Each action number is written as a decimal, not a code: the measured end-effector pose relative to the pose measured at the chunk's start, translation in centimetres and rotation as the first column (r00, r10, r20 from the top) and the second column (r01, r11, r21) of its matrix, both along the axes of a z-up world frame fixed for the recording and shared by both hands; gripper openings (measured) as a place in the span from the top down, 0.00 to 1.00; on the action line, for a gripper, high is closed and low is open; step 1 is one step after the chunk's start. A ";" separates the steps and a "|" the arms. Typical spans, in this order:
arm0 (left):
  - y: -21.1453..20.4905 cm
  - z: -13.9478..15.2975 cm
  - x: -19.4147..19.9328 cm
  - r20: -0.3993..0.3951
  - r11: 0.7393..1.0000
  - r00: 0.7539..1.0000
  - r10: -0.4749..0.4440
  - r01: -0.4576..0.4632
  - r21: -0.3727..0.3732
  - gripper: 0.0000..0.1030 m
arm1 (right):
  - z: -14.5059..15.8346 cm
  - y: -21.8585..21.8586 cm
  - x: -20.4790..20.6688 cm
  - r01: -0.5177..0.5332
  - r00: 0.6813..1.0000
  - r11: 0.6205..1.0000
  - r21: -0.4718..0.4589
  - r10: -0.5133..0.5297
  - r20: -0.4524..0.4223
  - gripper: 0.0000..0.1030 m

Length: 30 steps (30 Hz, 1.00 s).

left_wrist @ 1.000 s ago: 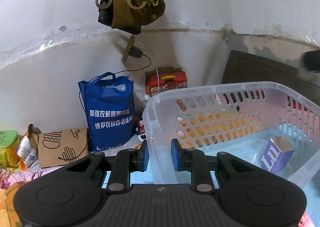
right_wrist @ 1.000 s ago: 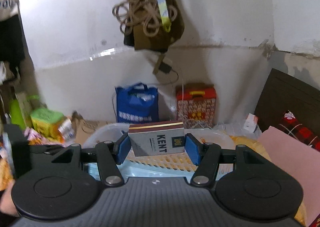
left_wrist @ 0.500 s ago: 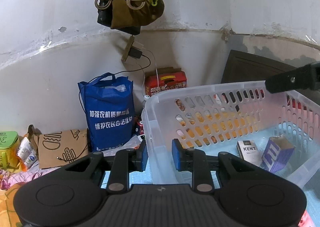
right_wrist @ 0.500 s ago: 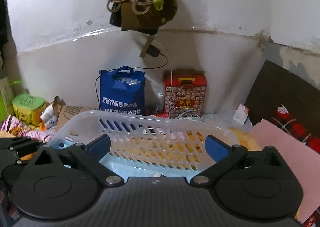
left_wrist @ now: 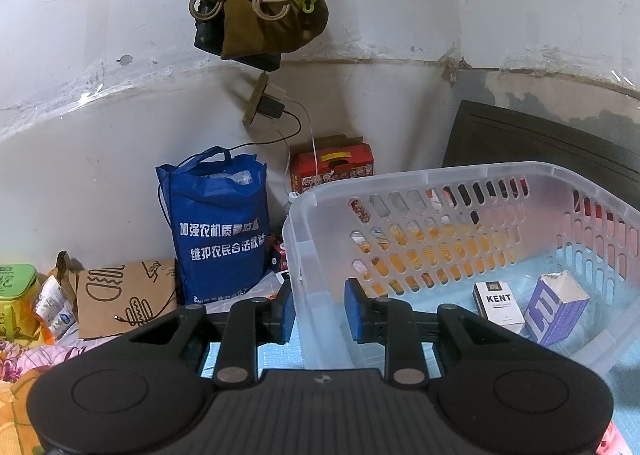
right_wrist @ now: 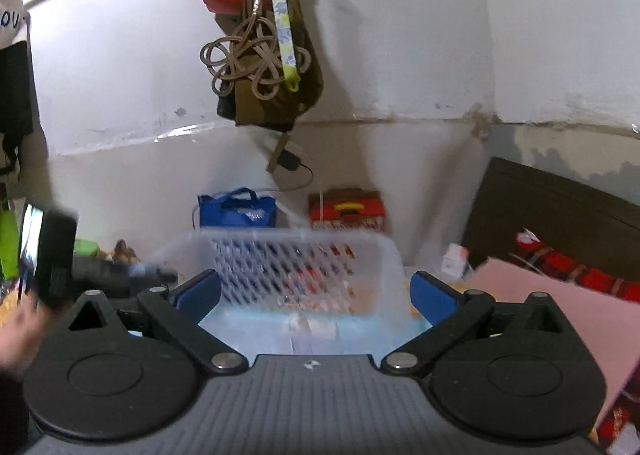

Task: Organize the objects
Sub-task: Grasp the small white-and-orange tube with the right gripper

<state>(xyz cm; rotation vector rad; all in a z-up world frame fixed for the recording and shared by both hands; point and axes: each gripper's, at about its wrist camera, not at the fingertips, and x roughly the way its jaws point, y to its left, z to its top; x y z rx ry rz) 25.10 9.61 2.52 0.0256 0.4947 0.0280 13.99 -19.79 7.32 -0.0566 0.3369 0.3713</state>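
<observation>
Left gripper [left_wrist: 319, 313] jaws clenched on the translucent plastic basket [left_wrist: 460, 179] wall; right gripper [right_wrist: 316, 293] jaws released, empty. White KENT carton [left_wrist: 498, 307] lies inside at 3 o'clock. Next, probably: fetch another item.

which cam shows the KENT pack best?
Left wrist: the KENT pack lies sharp and unobstructed on the basket floor, label readable. Right wrist view is motion-blurred; the pack can't be made out there.

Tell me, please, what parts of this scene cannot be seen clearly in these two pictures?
- Right wrist view: basket and its contents are motion-blurred; no box is readable.
- Left wrist view: the basket wall between the left tool pads; contact is unclear.
- Left wrist view: purple box print is partly turned away, beside the KENT pack.
</observation>
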 end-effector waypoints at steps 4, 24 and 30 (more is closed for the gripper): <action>0.0 0.0 0.1 0.001 1.000 1.000 0.003 -0.003 0.004 0.71 | -3.6 -1.2 -2.9 0.012 0.998 1.000 0.000 -0.012 -0.054 0.00; -0.1 -0.1 0.0 0.004 1.000 1.000 0.004 -0.004 0.005 0.71 | -13.0 0.1 -7.6 -0.191 0.969 0.975 -0.111 0.170 -0.177 0.60; -0.1 -0.1 0.0 0.004 1.000 1.000 0.004 -0.004 0.005 0.71 | -12.9 -1.5 -8.4 -0.090 0.985 0.991 -0.102 0.073 -0.158 0.68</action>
